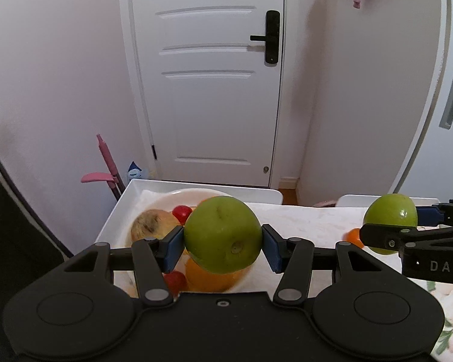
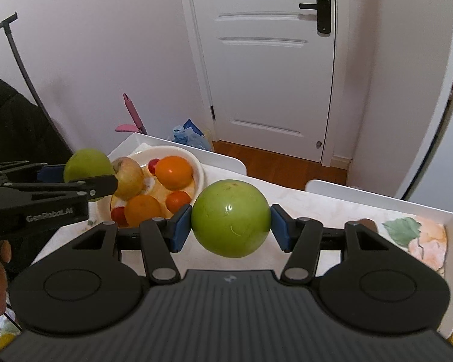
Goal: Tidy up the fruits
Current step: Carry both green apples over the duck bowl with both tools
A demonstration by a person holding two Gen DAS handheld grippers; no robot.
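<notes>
My left gripper (image 1: pixel 223 247) is shut on a green apple (image 1: pixel 222 233), held in the air over the near side of a white bowl (image 1: pixel 166 196). In the right wrist view that same gripper (image 2: pixel 89 178) and its apple (image 2: pixel 87 164) hang at the bowl's left rim. My right gripper (image 2: pixel 231 226) is shut on a second green apple (image 2: pixel 231 218), raised above the table to the right of the bowl (image 2: pixel 196 163). The bowl holds a yellowish apple (image 2: pixel 130 178), oranges (image 2: pixel 173 172) and small red tomatoes (image 2: pixel 119 214). The left wrist view shows the right gripper (image 1: pixel 391 226) with its apple (image 1: pixel 389 214).
The bowl sits at the left end of a white tray-like table (image 2: pixel 407 205) covered by a fruit-patterned cloth (image 2: pixel 419 235). A small orange fruit (image 1: pixel 353 236) lies on the cloth. Behind are a white door (image 1: pixel 208 90), a pink-handled tool (image 1: pixel 105 163) and a wooden floor.
</notes>
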